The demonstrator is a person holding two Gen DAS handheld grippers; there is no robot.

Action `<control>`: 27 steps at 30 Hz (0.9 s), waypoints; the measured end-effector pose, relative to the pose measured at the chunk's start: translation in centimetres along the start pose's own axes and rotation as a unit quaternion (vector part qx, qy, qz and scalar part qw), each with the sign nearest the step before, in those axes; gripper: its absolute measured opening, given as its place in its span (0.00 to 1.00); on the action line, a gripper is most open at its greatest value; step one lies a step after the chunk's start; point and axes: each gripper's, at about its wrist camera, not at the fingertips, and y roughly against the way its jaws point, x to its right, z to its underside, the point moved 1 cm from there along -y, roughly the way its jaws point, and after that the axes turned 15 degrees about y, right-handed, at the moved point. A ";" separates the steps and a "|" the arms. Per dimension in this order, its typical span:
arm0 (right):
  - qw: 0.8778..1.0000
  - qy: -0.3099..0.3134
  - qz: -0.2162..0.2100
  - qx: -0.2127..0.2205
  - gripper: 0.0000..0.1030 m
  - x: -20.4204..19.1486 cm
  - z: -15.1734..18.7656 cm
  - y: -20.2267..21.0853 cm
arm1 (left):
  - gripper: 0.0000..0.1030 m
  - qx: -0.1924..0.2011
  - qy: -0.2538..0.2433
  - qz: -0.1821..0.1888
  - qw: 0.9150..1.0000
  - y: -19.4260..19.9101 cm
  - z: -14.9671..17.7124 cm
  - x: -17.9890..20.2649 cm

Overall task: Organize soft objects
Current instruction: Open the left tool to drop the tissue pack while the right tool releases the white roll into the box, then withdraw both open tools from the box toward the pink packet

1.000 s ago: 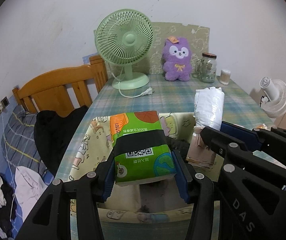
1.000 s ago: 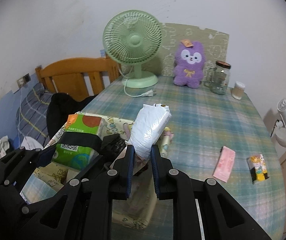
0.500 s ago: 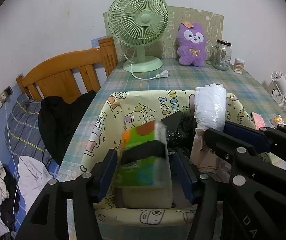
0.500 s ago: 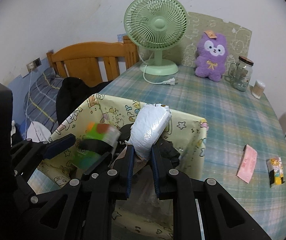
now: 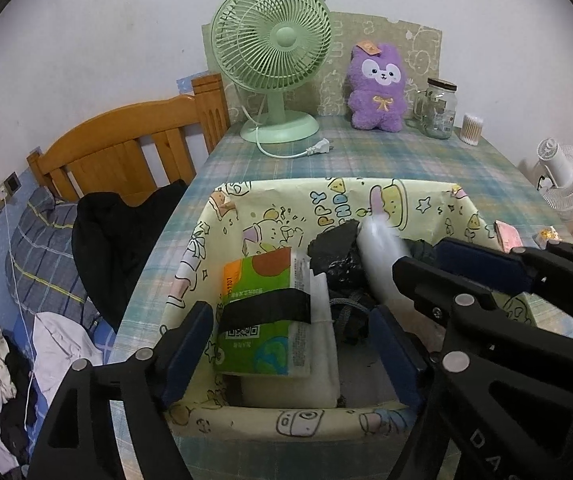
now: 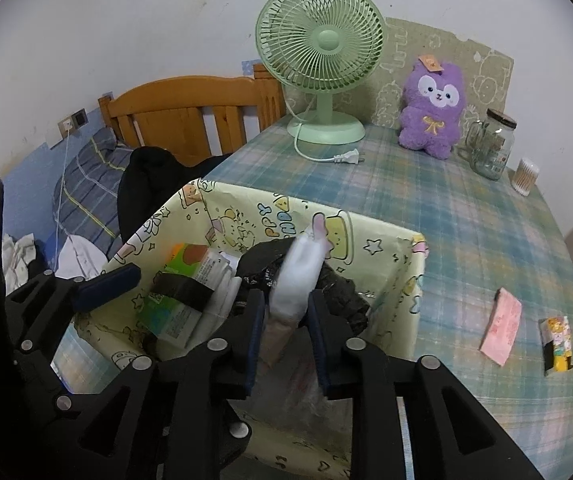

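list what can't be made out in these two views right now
- White packet: motion-blurred in both views, so whether the right gripper is clamping it is unclear.
- Box floor: covered by the green tissue pack and black bag.
- Tissue pack print: too small to read.
- Left gripper is open; its body is cut off by the frame edge.

Green-orange tissue pack (image 5: 262, 316); yellow cartoon-print box (image 5: 326, 204); purple plush (image 5: 376, 88); plaid tablecloth (image 5: 386, 160).
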 end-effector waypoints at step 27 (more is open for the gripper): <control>0.992 -0.044 0.107 0.055 0.81 5.0 2.6 7.9 | 0.94 0.047 -0.028 0.043 0.998 4.8 -0.1 5.8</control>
